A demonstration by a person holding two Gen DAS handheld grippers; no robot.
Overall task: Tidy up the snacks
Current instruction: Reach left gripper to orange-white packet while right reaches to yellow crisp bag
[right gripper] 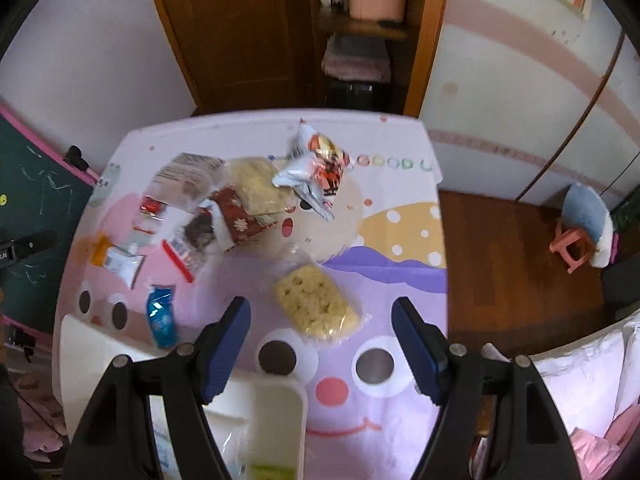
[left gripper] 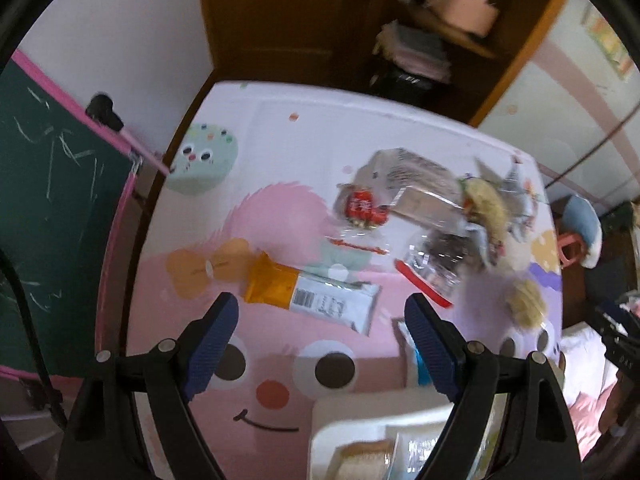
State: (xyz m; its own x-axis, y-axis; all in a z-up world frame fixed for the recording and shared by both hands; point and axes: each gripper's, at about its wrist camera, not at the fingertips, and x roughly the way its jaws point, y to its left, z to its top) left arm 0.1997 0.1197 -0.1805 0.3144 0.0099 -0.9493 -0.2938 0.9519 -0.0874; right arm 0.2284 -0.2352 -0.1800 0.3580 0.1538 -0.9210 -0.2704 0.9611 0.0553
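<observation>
Snack packets lie scattered on a cartoon-print tablecloth [right gripper: 400, 280]. My left gripper [left gripper: 320, 316] is open and empty above an orange and white packet [left gripper: 312, 296]. Beyond it lie a red packet [left gripper: 362, 208], a clear bag with a red strip [left gripper: 430, 272] and a grey bag [left gripper: 408, 172]. My right gripper [right gripper: 320, 320] is open and empty just above a clear bag of yellow puffs [right gripper: 316, 304]. A blue packet [right gripper: 162, 316] lies to its left, a silver and orange bag [right gripper: 316, 172] farther back. A white bin [right gripper: 276, 420] holding some packets sits at the near edge; it also shows in the left wrist view [left gripper: 360, 420].
A green chalkboard [left gripper: 52, 200] stands left of the table. A wooden door and shelves [right gripper: 352, 40] are behind it. A pink stool with a blue cushion [right gripper: 584, 224] stands on the wood floor to the right. Bedding [right gripper: 592, 400] lies at the near right.
</observation>
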